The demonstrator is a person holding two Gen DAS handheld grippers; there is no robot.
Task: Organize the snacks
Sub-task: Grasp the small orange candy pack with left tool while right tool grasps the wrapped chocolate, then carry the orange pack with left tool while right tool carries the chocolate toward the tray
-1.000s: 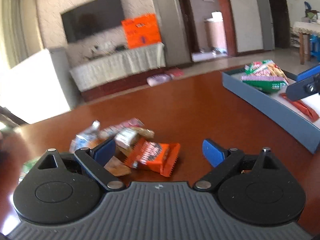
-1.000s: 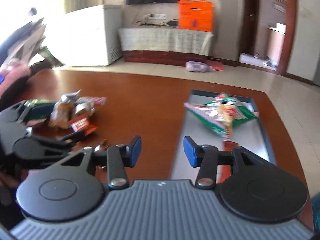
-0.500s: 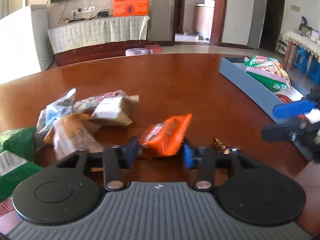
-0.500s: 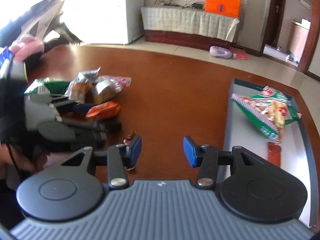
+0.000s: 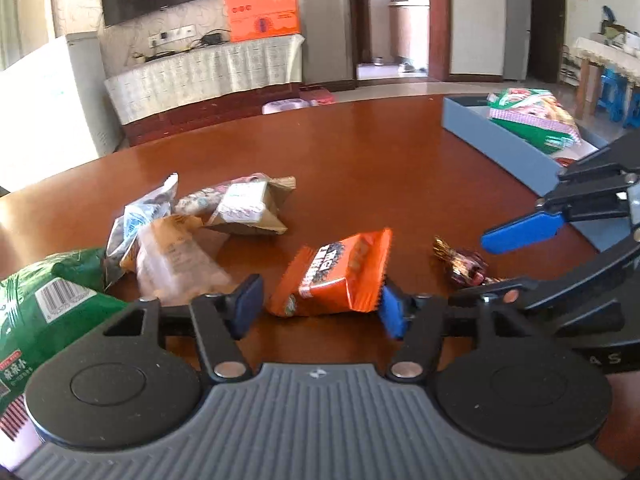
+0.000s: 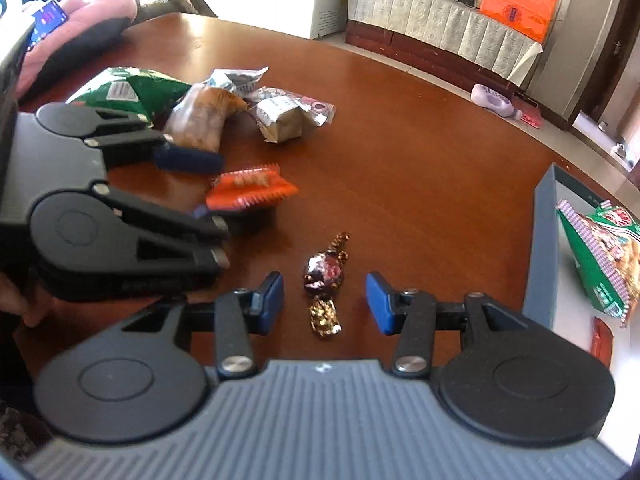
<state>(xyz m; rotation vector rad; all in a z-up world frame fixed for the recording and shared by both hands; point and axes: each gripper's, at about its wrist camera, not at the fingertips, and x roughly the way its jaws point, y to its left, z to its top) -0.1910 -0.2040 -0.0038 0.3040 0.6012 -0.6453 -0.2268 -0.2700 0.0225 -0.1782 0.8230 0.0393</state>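
An orange snack packet (image 5: 340, 276) lies on the brown table between the fingers of my left gripper (image 5: 320, 309), which is open around it; the right pad touches its edge. It also shows in the right wrist view (image 6: 250, 190). My right gripper (image 6: 325, 302) is open around a dark foil-wrapped candy (image 6: 324, 276), not touching it. The candy also shows in the left wrist view (image 5: 464, 264). A grey-blue tray (image 5: 500, 144) holds a green chips bag (image 5: 532, 120).
A pile of snacks lies on the left: a green bag (image 5: 44, 304), a clear bread packet (image 5: 172, 256), a brown-wrapped cake (image 5: 248, 208). The tray (image 6: 544, 248) is at the table's right edge. A person's arm with a phone (image 6: 52, 20) is at the far left.
My left gripper has opened wider around the orange packet. My right gripper has moved down and left over the foil candy and opened wider.
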